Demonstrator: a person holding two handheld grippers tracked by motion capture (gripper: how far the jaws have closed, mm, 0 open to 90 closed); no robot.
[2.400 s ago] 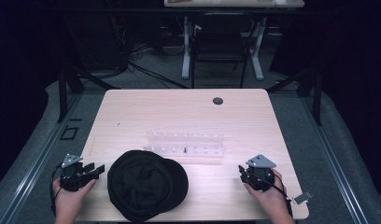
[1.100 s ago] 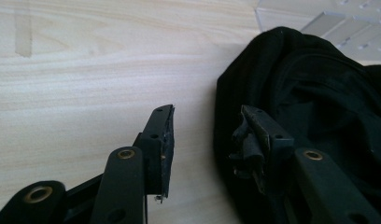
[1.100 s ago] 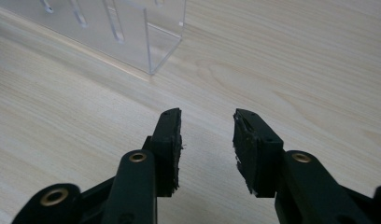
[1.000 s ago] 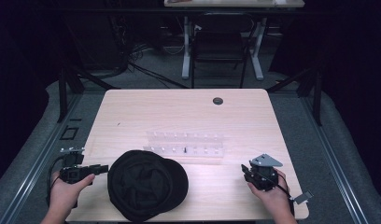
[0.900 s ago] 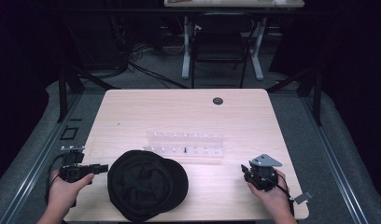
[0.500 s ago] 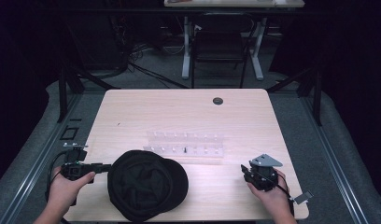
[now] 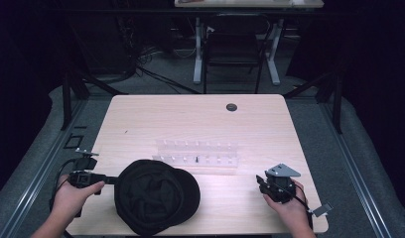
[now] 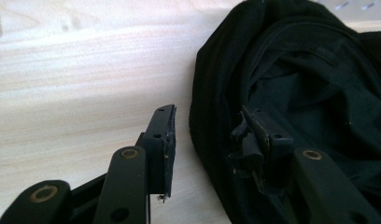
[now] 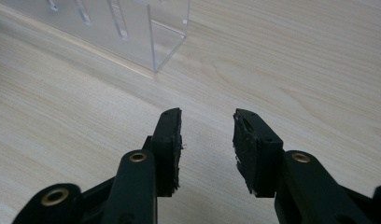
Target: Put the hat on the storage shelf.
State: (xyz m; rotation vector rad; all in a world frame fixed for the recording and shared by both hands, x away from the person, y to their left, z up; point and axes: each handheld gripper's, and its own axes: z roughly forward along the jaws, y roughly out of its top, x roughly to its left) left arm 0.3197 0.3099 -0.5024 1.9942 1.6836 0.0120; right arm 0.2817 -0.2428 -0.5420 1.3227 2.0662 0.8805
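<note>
A black cap [image 7: 156,198] lies upside down on the near left of the wooden table [image 7: 200,119]. My left gripper [image 7: 115,179] lies level at the cap's left edge, and its jaws have just been closing a little. In the left gripper view the left gripper [image 8: 207,116] straddles the cap's [image 8: 319,84] rim, with one jaw outside on the table and one inside the cap; the outer pad stands clear of the fabric. My right gripper [image 7: 262,182] rests open near the front right edge. In the right gripper view the right gripper [image 9: 207,116] has only bare wood between its jaws.
A clear acrylic rack [image 7: 198,154] with rows of pegs stands just beyond the cap; its corner [image 9: 132,28] shows ahead of the right jaws. A round black grommet [image 7: 232,107] sits at the far side of the table. A chair [image 7: 235,44] stands behind the table.
My left gripper has slid a little to the right, so its jaws now reach the cap's edge. The right gripper has stayed where it was.
</note>
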